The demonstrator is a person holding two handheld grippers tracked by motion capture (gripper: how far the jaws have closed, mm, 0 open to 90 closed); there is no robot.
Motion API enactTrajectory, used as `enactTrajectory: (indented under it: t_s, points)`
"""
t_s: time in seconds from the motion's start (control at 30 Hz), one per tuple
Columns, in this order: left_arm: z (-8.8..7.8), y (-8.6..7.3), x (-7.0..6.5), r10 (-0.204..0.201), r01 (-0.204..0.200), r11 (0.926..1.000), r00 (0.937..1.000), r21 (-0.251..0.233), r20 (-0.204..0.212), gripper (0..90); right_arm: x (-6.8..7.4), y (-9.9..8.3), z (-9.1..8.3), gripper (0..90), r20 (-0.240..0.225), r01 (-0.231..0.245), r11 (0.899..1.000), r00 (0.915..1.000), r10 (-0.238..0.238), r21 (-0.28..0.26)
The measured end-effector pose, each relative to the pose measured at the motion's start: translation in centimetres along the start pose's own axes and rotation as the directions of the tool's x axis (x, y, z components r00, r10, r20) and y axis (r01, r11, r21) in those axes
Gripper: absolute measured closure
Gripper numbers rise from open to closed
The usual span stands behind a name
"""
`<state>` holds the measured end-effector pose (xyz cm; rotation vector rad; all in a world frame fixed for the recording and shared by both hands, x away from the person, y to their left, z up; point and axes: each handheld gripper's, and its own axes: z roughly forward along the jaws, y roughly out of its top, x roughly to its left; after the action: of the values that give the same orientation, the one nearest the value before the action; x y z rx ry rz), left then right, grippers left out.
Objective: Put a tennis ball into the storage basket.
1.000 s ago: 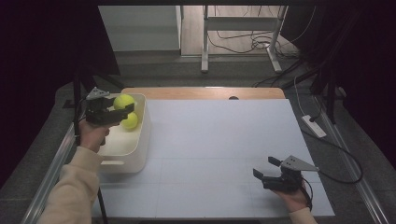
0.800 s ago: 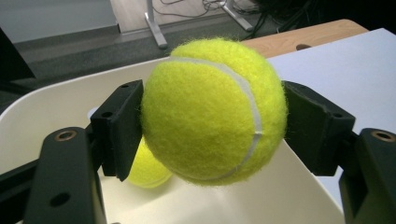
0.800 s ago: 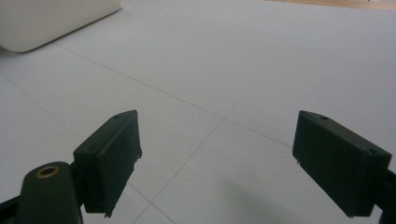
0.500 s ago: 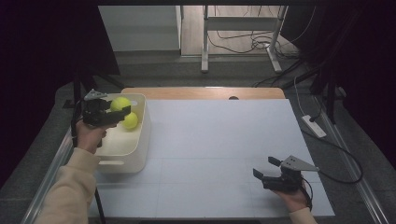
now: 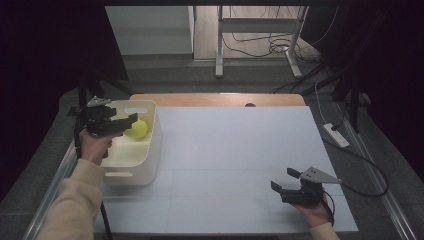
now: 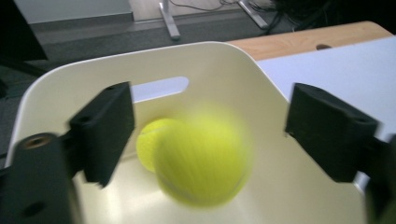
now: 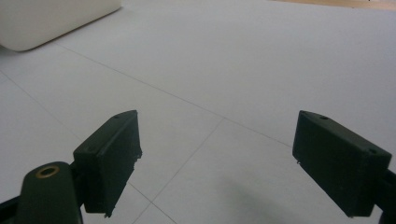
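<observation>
Tennis balls, yellow-green and felt-covered, are found inside the cream plastic bin [image 5: 131, 155] with slotted handles, which stands on the left part of the white table sheet [image 5: 235, 165] laid over a wooden tabletop [image 5: 220, 99]. No brand, label or writing can be read on the bin, the balls or the grippers. In the left gripper view, the nearer tennis ball [image 6: 201, 156] is blurred and is seen between the spread jaws without being touched by either pad, while a second tennis ball [image 6: 148, 140] is partly hidden behind it near the bin's far wall. The left gripper [image 5: 131, 120] is held over the bin's far end; its jaws have just been opening and nothing is pinched by them. The right gripper [image 5: 286, 181] is held low over the sheet's near right part, well apart from the bin, with its jaws spread wide and nothing between them.
</observation>
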<state>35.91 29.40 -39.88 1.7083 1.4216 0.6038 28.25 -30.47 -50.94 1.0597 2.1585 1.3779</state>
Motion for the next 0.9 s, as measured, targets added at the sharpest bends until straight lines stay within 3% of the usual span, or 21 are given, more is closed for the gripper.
enactTrajectory:
  t_s: [0.13,0.17,0.23,0.43,0.5,0.9]
  points:
    - [-0.6,-0.1,-0.2,0.0,0.002,0.9996,0.9991,-0.029,0.043,11.6,0.0,0.0,0.1,15.3,-0.002,0.001,1.0,1.0,-0.001,0.001]
    - [-0.7,-0.2,-0.5,0.012,-0.009,0.9992,0.9972,-0.038,0.074,11.0,0.0,0.0,0.1,15.3,-0.003,0.0,1.0,1.0,0.0,0.002]
    - [-0.8,-0.2,-0.6,0.019,-0.015,0.9989,0.9962,-0.043,0.085,10.9,0.0,0.0,0.1,15.3,-0.003,0.0,1.0,1.0,0.0,0.002]
    - [-0.9,-0.5,-1.8,0.07,-0.062,0.9965,0.9844,-0.057,0.161,9.9,-0.1,0.0,0.2,15.2,-0.004,0.0,1.0,1.0,0.0,0.003]
    - [-1.1,-0.7,-2.1,0.092,-0.083,0.9947,0.9806,-0.06,0.173,9.6,-0.2,0.1,0.2,15.3,-0.005,-0.003,1.0,1.0,0.003,0.0]
    - [-2.1,-1.4,-3.2,0.124,-0.099,0.988,0.9662,-0.118,0.226,8.3,-0.5,0.2,0.3,15.3,-0.006,-0.017,1.0,0.9998,0.017,-0.007]
